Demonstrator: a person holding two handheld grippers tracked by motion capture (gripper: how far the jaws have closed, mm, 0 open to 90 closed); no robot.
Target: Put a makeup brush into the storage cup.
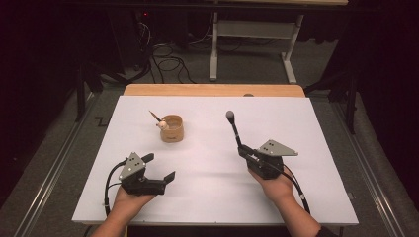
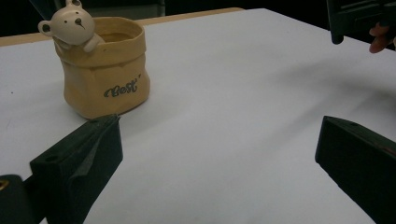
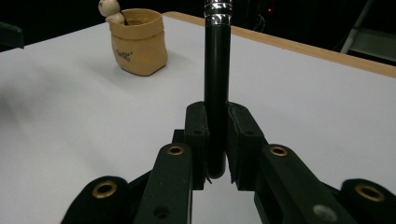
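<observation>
while a white sheet is covering the wooden worktop in a dark room, the right hand-held gripper is clamping a black brush, its tip cut off in the right gripper view. the left hand-held gripper is resting with jaws apart. the tan pot is reading "best".

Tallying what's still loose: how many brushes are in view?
2. One black brush is clamped in the right gripper; one thin brush stands in the bear pot. The pot may hide more.
</observation>
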